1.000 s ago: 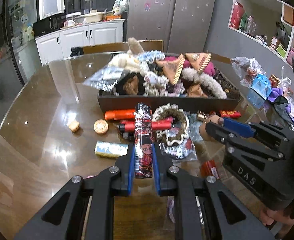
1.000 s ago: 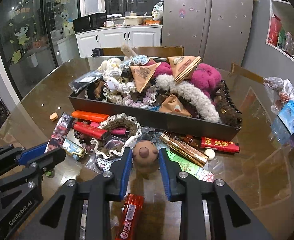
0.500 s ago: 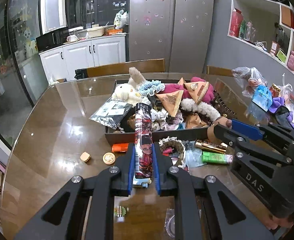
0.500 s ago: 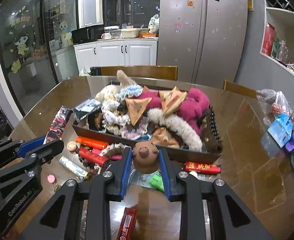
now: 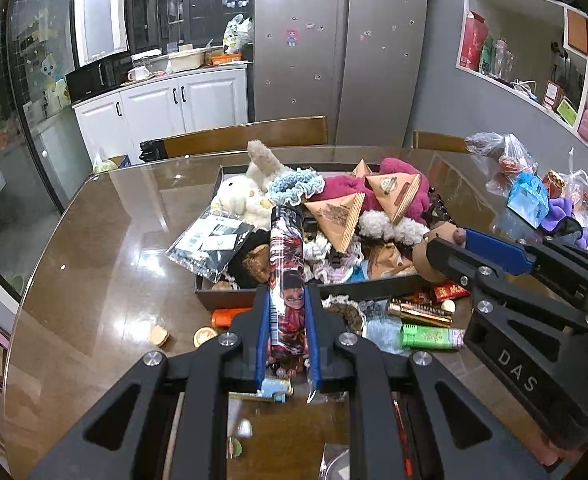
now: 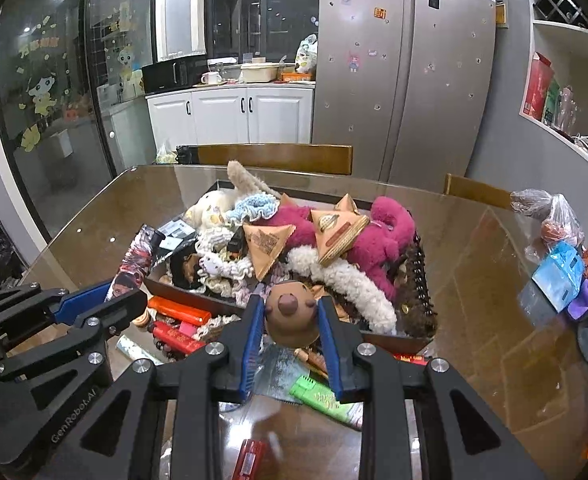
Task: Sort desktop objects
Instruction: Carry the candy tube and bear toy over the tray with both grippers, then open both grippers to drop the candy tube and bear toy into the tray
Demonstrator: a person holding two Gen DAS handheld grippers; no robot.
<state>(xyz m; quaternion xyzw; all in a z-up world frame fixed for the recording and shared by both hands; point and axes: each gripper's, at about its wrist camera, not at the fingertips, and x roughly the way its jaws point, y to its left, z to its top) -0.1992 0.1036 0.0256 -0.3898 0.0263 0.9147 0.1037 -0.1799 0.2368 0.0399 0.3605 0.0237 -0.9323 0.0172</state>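
Carrying two things at once over a heaped tray calls for clearance first and release second. The left gripper (image 5: 286, 320) is clenched on a tall slim lighter printed with a cartoon figure (image 5: 287, 276), held upright between the blue pads, its top standing in front of the pile in the left wrist view. The right gripper (image 6: 290, 320) clamps a small brown plush head with a darker snout (image 6: 291, 312) above the near wall of the dark rectangular tray (image 6: 394, 342), which is already piled with a pink plush toy (image 6: 374, 236), triangular kraft-paper packets (image 6: 266, 248) and fluffy scrunchies.

Done well, each hand would likely pass clear of the tray's near wall, then lower onto a low spot in the heap (the pile looks unstable, so a drop from high up could roll things out). The lighter probably belongs with the other lighters, such as the green one (image 6: 322, 396) on the glass-topped wooden table (image 6: 494, 280), rather than among the soft items. Keeping the two grippers apart avoids a knock.
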